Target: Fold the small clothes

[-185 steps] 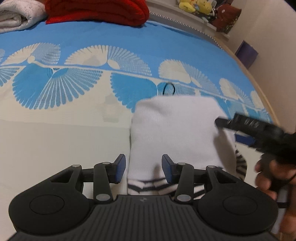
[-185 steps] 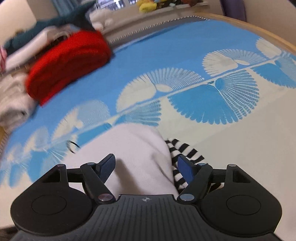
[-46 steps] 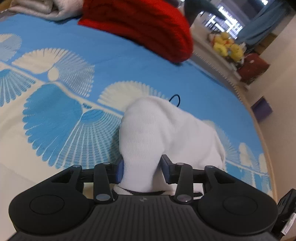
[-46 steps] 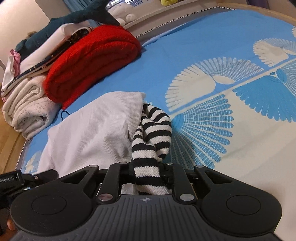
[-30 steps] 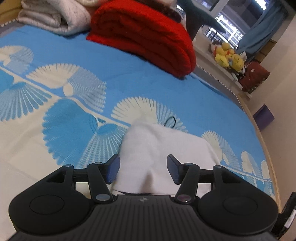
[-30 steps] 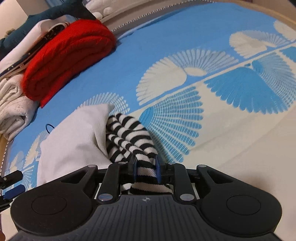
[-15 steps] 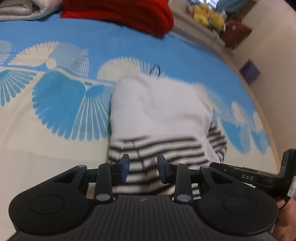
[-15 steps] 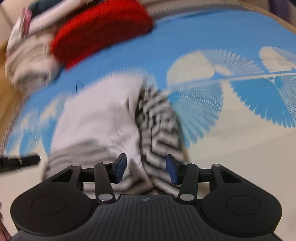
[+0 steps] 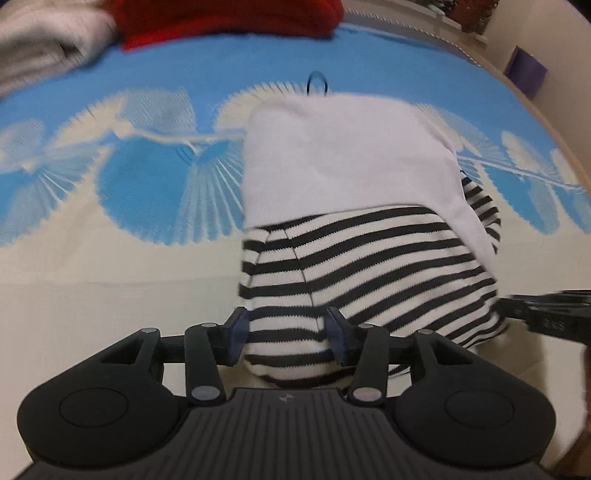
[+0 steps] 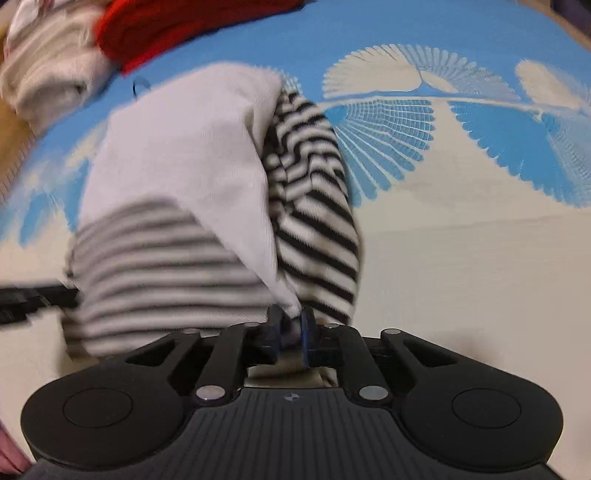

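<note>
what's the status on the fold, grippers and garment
Left gripper opening, striped hem between its jaws. Right gripper closing on the white edge of the striped garment. Garment on blue bedspread, nothing in the way.

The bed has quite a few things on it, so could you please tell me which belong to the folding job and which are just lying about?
Part of the job:
- striped garment, partly covered by its white layer
- left tongs, opening around the striped hem
- right tongs, closing on a cloth corner

Just lying about:
- red knit
- cream folded blanket
- black hair tie
- patterned bedspread
</note>
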The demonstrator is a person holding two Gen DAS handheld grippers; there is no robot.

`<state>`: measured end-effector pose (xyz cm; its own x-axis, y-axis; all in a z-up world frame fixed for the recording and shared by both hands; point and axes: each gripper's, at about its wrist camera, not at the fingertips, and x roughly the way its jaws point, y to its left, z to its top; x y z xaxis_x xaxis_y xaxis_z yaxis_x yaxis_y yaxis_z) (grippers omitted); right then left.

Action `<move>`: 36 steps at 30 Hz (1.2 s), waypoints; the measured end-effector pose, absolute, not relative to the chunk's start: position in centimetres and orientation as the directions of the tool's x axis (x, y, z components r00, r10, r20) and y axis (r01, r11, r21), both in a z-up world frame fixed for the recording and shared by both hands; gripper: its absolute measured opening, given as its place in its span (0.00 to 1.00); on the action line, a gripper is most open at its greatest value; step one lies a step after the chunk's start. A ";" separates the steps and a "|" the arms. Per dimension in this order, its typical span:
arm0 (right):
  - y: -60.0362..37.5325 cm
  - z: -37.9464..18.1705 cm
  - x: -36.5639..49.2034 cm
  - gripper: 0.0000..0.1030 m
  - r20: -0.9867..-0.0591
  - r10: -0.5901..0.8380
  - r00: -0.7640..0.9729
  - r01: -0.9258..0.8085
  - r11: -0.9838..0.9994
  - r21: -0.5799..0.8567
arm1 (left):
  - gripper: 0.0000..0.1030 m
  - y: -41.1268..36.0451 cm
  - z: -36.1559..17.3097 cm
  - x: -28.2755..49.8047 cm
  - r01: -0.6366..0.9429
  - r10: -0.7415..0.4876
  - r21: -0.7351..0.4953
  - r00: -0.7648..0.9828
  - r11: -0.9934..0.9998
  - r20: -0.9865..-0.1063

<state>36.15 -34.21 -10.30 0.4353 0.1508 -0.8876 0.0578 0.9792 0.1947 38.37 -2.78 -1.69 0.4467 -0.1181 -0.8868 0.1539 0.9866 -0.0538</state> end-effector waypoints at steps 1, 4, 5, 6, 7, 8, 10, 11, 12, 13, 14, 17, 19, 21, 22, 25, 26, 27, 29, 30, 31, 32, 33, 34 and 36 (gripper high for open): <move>-33.7 -10.0 35.6 0.30 -0.896 0.079 0.437 0.065 0.991 0.119 | 0.54 -3.0 -1.1 37.8 0.140 -0.095 -0.031 0.473 0.990 -0.876; -32.7 -7.1 33.4 0.40 -0.838 0.012 0.545 0.052 0.997 0.049 | 0.71 -3.4 0.6 35.8 0.090 -0.078 -0.035 0.533 0.995 -0.843; -32.4 -5.7 32.3 0.47 -0.806 0.025 0.592 0.051 0.996 0.069 | 0.76 -3.5 1.2 35.1 0.072 -0.077 -0.045 0.549 0.996 -0.832; -32.1 -4.6 31.4 0.50 -0.777 0.039 0.628 0.055 0.994 0.094 | 0.81 -3.5 1.7 34.3 0.056 -0.077 -0.055 0.566 0.997 -0.821; -31.9 -3.6 30.2 0.56 -0.745 0.057 0.665 0.055 0.991 0.125 | 0.83 -3.7 2.3 33.3 0.041 -0.075 -0.062 0.586 0.997 -0.807; -31.6 -2.9 29.6 0.60 -0.722 0.067 0.689 0.056 0.988 0.145 | 0.83 -3.7 2.7 32.5 0.030 -0.069 -0.065 0.603 0.997 -0.795; -30.8 -2.0 27.9 0.63 -0.686 0.063 0.725 0.065 0.985 0.158 | 0.84 -3.9 3.6 30.7 0.009 -0.053 -0.062 0.633 0.998 -0.773; -30.4 -1.8 27.2 0.65 -0.676 0.056 0.735 0.070 0.985 0.157 | 0.84 -3.9 3.9 29.9 0.000 -0.047 -0.061 0.644 0.998 -0.764; -30.1 -1.7 26.7 0.66 -0.671 0.051 0.740 0.075 0.985 0.157 | 0.84 -3.9 4.2 28.9 -0.009 -0.040 -0.060 0.652 0.998 -0.757; -29.7 -1.8 26.3 0.69 -0.673 0.047 0.739 0.084 0.984 0.160 | 0.84 -3.8 4.6 28.1 -0.020 -0.029 -0.056 0.658 0.998 -0.753; -29.5 -1.8 25.8 0.72 -0.678 0.044 0.734 0.094 0.982 0.165 | 0.84 -3.7 4.9 27.2 -0.030 -0.019 -0.052 0.661 0.998 -0.750; -28.6 -1.9 24.5 0.77 -0.712 0.013 0.702 0.139 0.978 0.154 | 0.84 -3.1 5.3 24.7 -0.043 -0.001 -0.038 0.651 0.998 -0.759; -28.1 -2.1 23.2 0.80 -0.745 -0.007 0.667 0.162 0.977 0.135 | 0.84 -3.2 5.8 23.2 -0.032 0.018 -0.004 0.653 0.999 -0.757; -27.8 -1.8 21.7 0.80 -0.755 0.002 0.655 0.156 0.978 0.138 | 0.84 -3.3 6.8 22.1 -0.001 -0.004 -0.007 0.684 1.000 -0.729; -27.6 -1.5 21.0 0.80 -0.747 0.007 0.664 0.149 0.979 0.141 | 0.84 -3.3 7.2 21.9 0.000 -0.008 -0.011 0.699 1.000 -0.715; -27.3 -0.4 20.5 0.84 -0.691 -0.031 0.722 0.150 0.982 0.113 | 0.84 -3.7 7.9 21.8 -0.005 -0.015 -0.026 0.721 1.000 -0.692; -27.2 -0.2 20.6 0.84 -0.678 -0.047 0.734 0.154 0.983 0.098 | 0.84 -3.8 8.0 21.8 -0.006 -0.022 -0.039 0.727 0.999 -0.687; -27.1 -0.1 20.9 0.84 -0.675 -0.058 0.736 0.158 0.984 0.088 | 0.84 -3.9 8.0 21.9 -0.007 -0.024 -0.043 0.734 0.999 -0.678; -27.2 -0.2 21.5 0.84 -0.668 -0.051 0.742 0.162 0.981 0.104 | 0.84 -4.4 7.5 22.2 -0.004 -0.011 -0.020 0.732 1.000 -0.682; -27.2 -0.3 21.6 0.84 -0.660 -0.041 0.750 0.158 0.980 0.119 | 0.84 -4.6 7.2 22.4 0.002 -0.016 -0.021 0.732 1.000 -0.682; -27.2 -0.3 21.6 0.84 -0.654 -0.036 0.755 0.153 0.981 0.122 | 0.84 -4.7 6.8 22.7 0.010 -0.025 -0.025 0.726 1.000 -0.687; -27.0 -0.4 21.6 0.84 -0.643 -0.039 0.765 0.146 0.983 0.114 | 0.84 -4.9 6.4 23.2 0.014 -0.028 -0.026 0.707 1.000 -0.706; -26.8 -0.6 21.7 0.84 -0.628 -0.051 0.776 0.140 0.986 0.094 | 0.84 -4.9 6.2 23.6 0.013 -0.043 -0.048 0.695 0.999 -0.718; -26.7 -0.7 21.8 0.84 -0.619 -0.064 0.783 0.135 0.989 0.068 | 0.84 -4.8 6.1 23.8 0.011 -0.053 -0.063 0.697 0.998 -0.715; -26.6 -1.1 22.1 0.84 -0.609 -0.081 0.789 0.127 0.991 0.033 | 0.85 -5.2 6.1 24.0 0.016 -0.040 -0.041 0.706 0.999 -0.707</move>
<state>22.10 -26.60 -1.06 0.7894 -0.0813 -0.6085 0.1274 0.9913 0.0328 24.01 -5.18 6.12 0.7063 -0.0399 -0.7068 0.0157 0.9990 -0.0407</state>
